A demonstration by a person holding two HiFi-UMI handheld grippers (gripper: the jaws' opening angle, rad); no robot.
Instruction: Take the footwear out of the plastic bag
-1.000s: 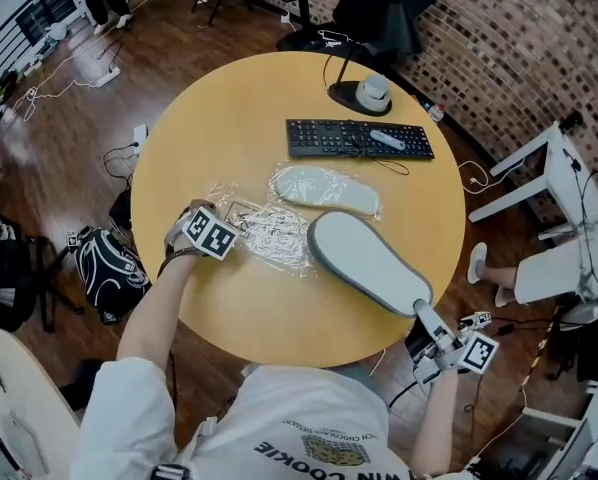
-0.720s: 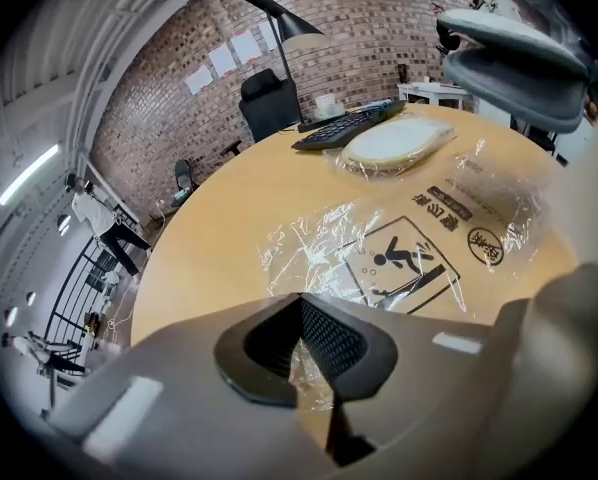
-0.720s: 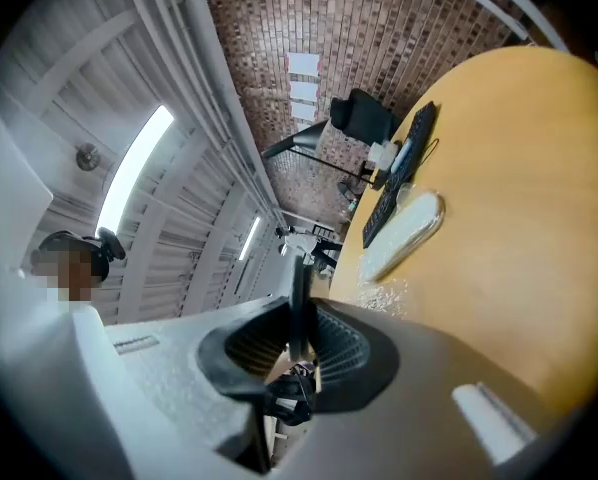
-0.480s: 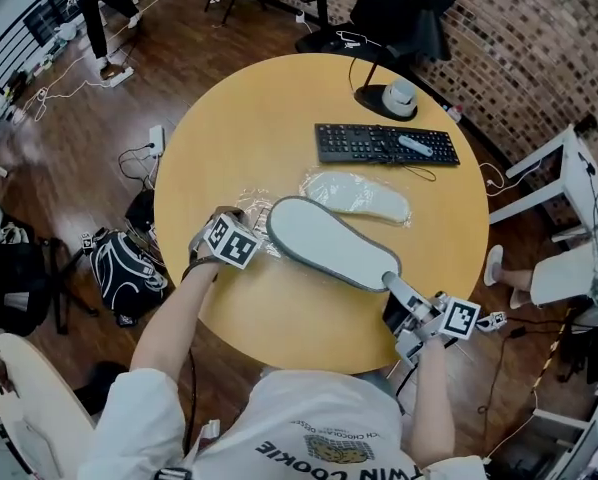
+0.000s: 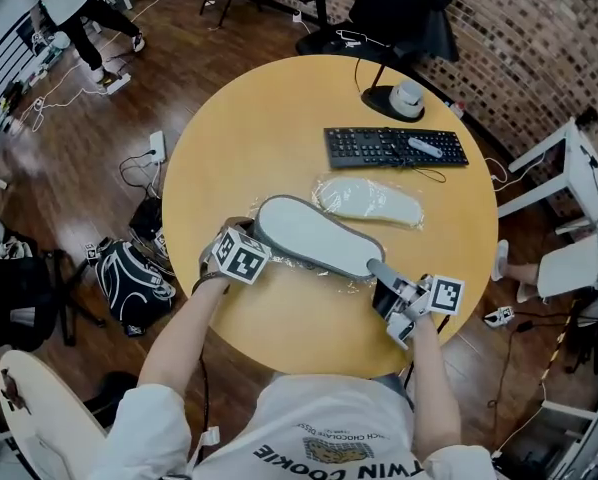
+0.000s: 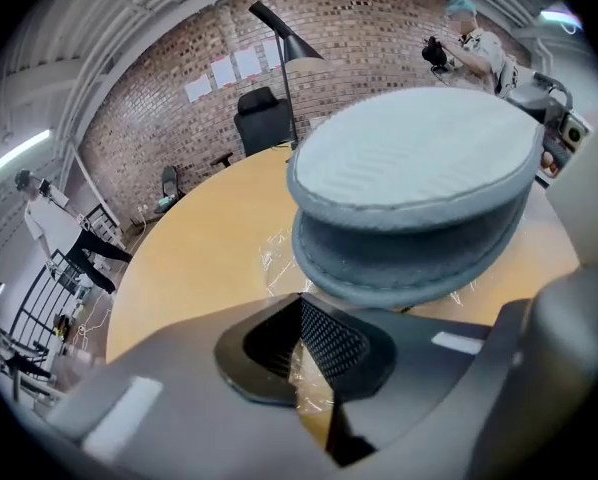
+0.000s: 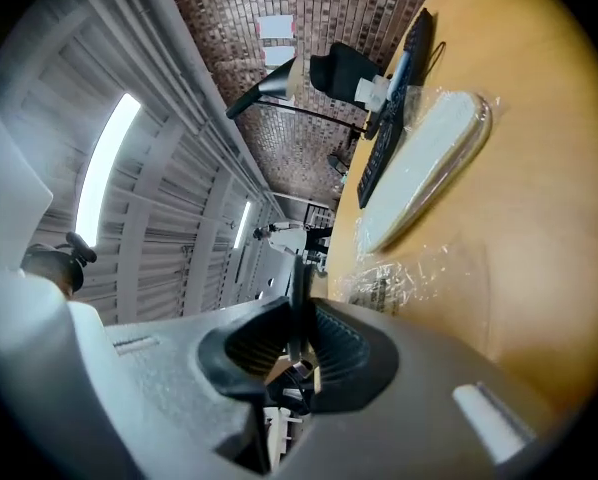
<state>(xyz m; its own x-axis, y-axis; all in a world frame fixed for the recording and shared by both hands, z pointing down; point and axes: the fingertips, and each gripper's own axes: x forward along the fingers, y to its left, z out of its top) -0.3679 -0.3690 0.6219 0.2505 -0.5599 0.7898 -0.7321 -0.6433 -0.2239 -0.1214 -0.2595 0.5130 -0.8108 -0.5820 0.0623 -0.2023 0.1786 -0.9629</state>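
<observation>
A grey slipper (image 5: 314, 236) hangs sole-up just above the round yellow table (image 5: 259, 128). My right gripper (image 5: 377, 268) is shut on its heel edge, which shows as a thin strip between the jaws (image 7: 297, 328). The slipper's toe (image 6: 409, 183) looms right over my left gripper (image 6: 304, 358). That gripper (image 5: 235, 230) is shut on the crumpled clear plastic bag (image 6: 274, 258), which lies flat on the table under the slipper. A second, pale slipper (image 5: 369, 198), wrapped in its own clear bag, lies further back (image 7: 419, 163).
A black keyboard (image 5: 394, 146) with a pen on it and a lamp base (image 5: 404, 98) sit at the table's far side. A black backpack (image 5: 129, 283) lies on the floor at the left. White desks (image 5: 569, 168) stand to the right.
My right gripper has carried the grey slipper leftward from the table's near right edge, over the empty bag, up to my left gripper. The left gripper has kept its hold on the bag.
</observation>
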